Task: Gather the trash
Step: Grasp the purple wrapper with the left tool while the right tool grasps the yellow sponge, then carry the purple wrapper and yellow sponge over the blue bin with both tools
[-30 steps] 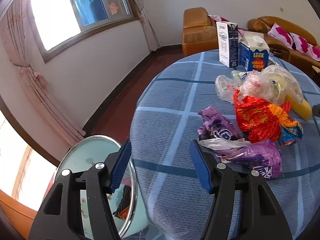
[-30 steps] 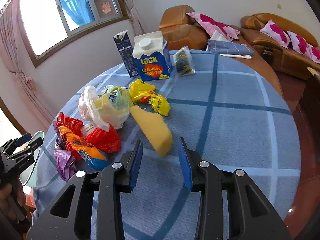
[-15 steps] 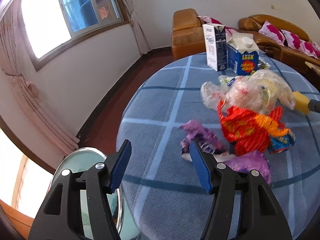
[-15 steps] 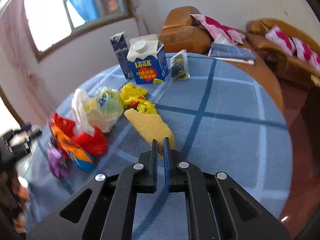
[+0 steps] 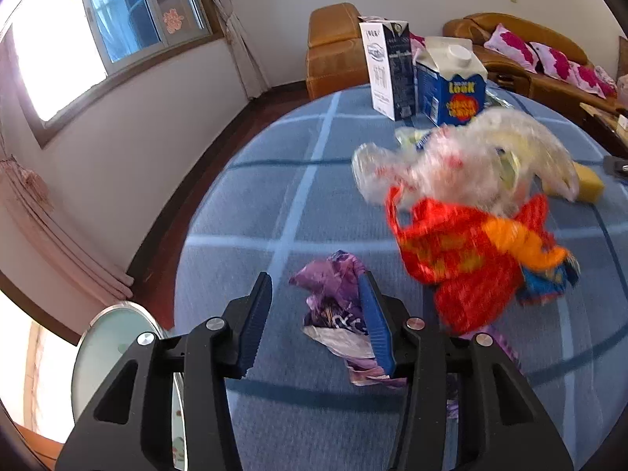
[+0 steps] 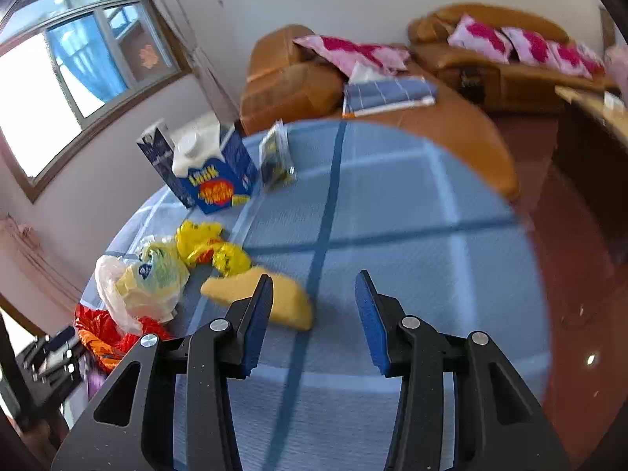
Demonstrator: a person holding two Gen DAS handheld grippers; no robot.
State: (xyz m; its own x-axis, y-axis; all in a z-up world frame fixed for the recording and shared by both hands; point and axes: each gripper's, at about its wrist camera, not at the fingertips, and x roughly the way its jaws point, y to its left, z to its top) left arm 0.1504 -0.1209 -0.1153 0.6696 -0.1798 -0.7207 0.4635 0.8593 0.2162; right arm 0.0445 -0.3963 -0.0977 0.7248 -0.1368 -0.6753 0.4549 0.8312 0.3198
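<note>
My left gripper (image 5: 316,294) is open over the round table's blue checked cloth (image 5: 274,196). A crumpled purple wrapper (image 5: 337,294) lies between its fingers, against the right one. A red-orange wrapper (image 5: 463,255) and a clear plastic bag (image 5: 471,157) lie to the right. My right gripper (image 6: 314,294) is open and empty above the cloth (image 6: 392,235). A yellow sponge (image 6: 286,298) lies by its left finger. Yellow wrappers (image 6: 208,243), the clear bag (image 6: 145,286) and the red-orange wrapper (image 6: 106,337) lie to the left.
A blue milk carton (image 5: 451,82) and a tall dark carton (image 5: 386,66) stand at the table's far side, with a small packet (image 6: 276,157) beside them. A bin with a shiny rim (image 5: 114,353) stands below the table's left edge. Sofas (image 6: 490,39) line the wall.
My left gripper moved forward so the purple wrapper now lies between its fingers. My right gripper shut half a second ago and has opened again, shifting right of the sponge.
</note>
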